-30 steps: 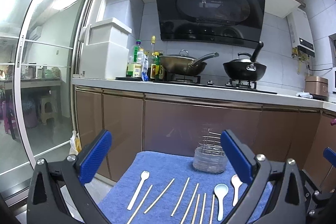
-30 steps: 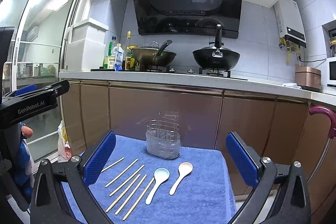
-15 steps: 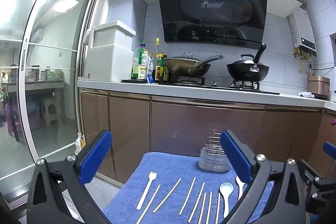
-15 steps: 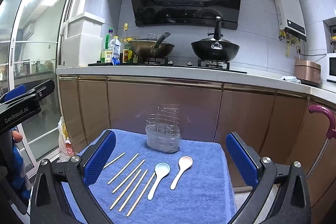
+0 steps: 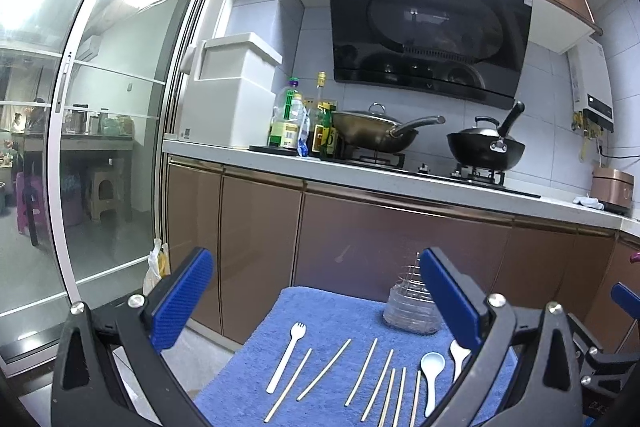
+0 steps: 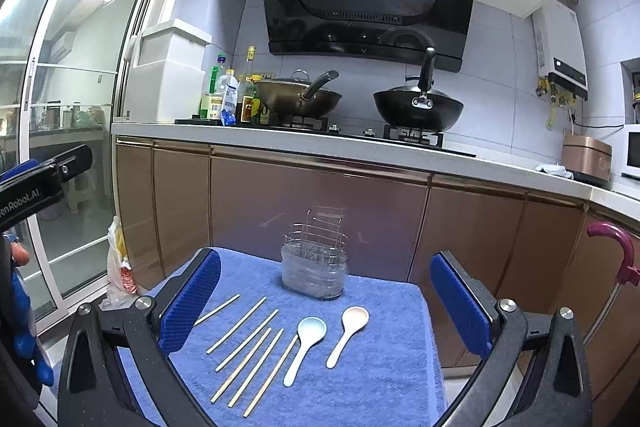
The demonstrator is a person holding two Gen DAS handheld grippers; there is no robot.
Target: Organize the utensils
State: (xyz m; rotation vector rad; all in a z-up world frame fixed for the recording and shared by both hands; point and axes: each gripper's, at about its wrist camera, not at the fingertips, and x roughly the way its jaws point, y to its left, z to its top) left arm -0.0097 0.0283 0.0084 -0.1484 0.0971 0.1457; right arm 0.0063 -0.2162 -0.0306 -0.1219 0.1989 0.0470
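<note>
Both jaws stand apart, empty, above the blue towel (image 6: 384, 367); wooden chopsticks (image 6: 250, 355) and spoons lie separated near the wire-and-plastic holder (image 6: 314, 267), presumably for single picks.

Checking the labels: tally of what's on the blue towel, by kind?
chopsticks: 7
spoons: 2
fork: 1
wire holder: 1
Total: 11

Left hand-held gripper (image 5: 316, 301) and right hand-held gripper (image 6: 325, 301), both level, jaws spread wide, empty
</note>
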